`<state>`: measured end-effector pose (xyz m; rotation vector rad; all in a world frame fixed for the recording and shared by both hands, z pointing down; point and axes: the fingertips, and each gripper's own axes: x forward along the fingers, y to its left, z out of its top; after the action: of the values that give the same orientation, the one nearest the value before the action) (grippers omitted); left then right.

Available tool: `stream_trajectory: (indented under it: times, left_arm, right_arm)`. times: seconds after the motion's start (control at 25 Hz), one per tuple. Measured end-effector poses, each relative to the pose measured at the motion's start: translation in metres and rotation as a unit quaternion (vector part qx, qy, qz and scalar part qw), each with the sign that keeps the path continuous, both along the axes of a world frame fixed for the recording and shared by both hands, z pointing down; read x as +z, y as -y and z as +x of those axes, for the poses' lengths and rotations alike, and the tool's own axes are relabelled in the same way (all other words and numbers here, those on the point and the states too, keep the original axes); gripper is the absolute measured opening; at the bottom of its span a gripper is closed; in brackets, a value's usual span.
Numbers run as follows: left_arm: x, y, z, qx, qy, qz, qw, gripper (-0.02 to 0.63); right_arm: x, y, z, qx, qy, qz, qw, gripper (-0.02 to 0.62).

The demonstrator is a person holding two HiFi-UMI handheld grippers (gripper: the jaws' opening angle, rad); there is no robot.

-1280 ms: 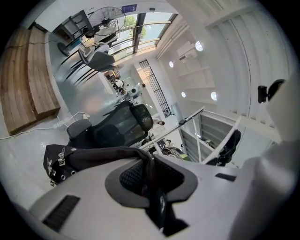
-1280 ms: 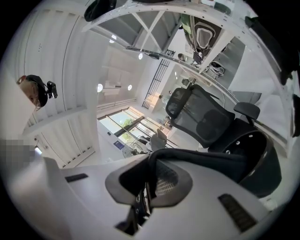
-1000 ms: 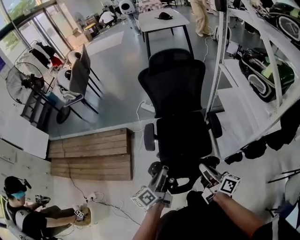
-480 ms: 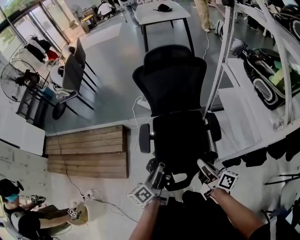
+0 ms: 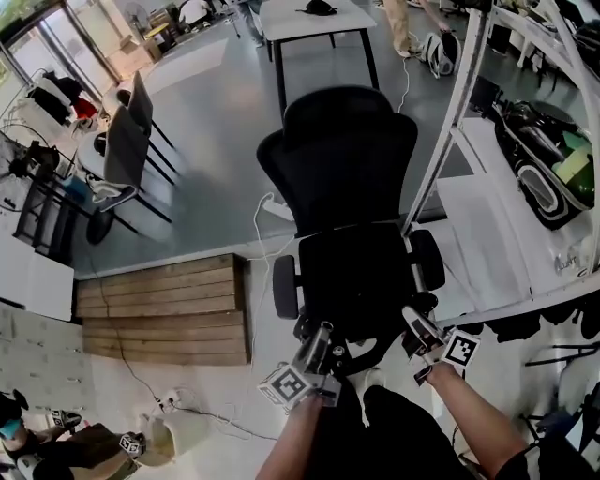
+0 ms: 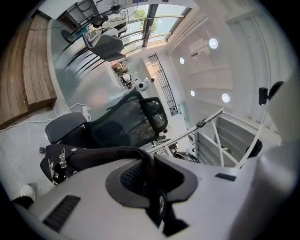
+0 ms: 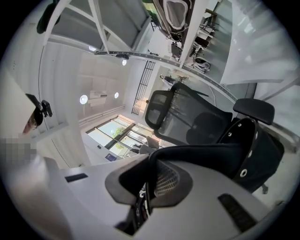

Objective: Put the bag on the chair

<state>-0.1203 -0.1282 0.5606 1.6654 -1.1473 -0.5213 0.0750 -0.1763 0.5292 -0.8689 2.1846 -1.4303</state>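
A black mesh office chair [image 5: 361,272] stands right in front of me, seat toward me, backrest [image 5: 339,155] behind it. A black bag [image 5: 349,354] with metal eyelets hangs between my two grippers at the seat's front edge. In the head view my left gripper [image 5: 322,339] is shut on the bag's left strap and my right gripper [image 5: 412,326] on its right strap. The left gripper view has the strap [image 6: 149,180] pinched in the left gripper [image 6: 151,174], with the bag body [image 6: 63,159] below. The right gripper [image 7: 149,182] clamps the other strap [image 7: 201,152], and the chair [image 7: 187,115] is beyond it.
A low wooden platform [image 5: 164,305] lies on the floor left of the chair, with a cable [image 5: 262,211] beside it. A white shelf frame [image 5: 448,141] stands close on the right. Grey chairs [image 5: 127,150] and a white table [image 5: 314,19] are farther back. A person sits at lower left [image 5: 19,450].
Both grippers, still holding the bag, have moved forward to the chair's front edge. The chair now sits nearer and more central in the head view.
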Motion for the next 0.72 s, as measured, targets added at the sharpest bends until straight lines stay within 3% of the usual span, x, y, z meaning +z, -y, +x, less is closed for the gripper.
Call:
stream_trajectory:
  times: [0.16,0.72]
  left_arm:
    - [0.008,0.027,-0.008,0.000,-0.012,-0.010,0.9999,0.048]
    - [0.041,0.129,-0.027,0.009,0.002,-0.012,0.9999,0.048]
  right_arm:
    - [0.012,0.026,-0.010,-0.006,-0.002,-0.006,1.000,0.012]
    - [0.047,0.129,-0.038,-0.002,-0.021,-0.002,1.000,0.012]
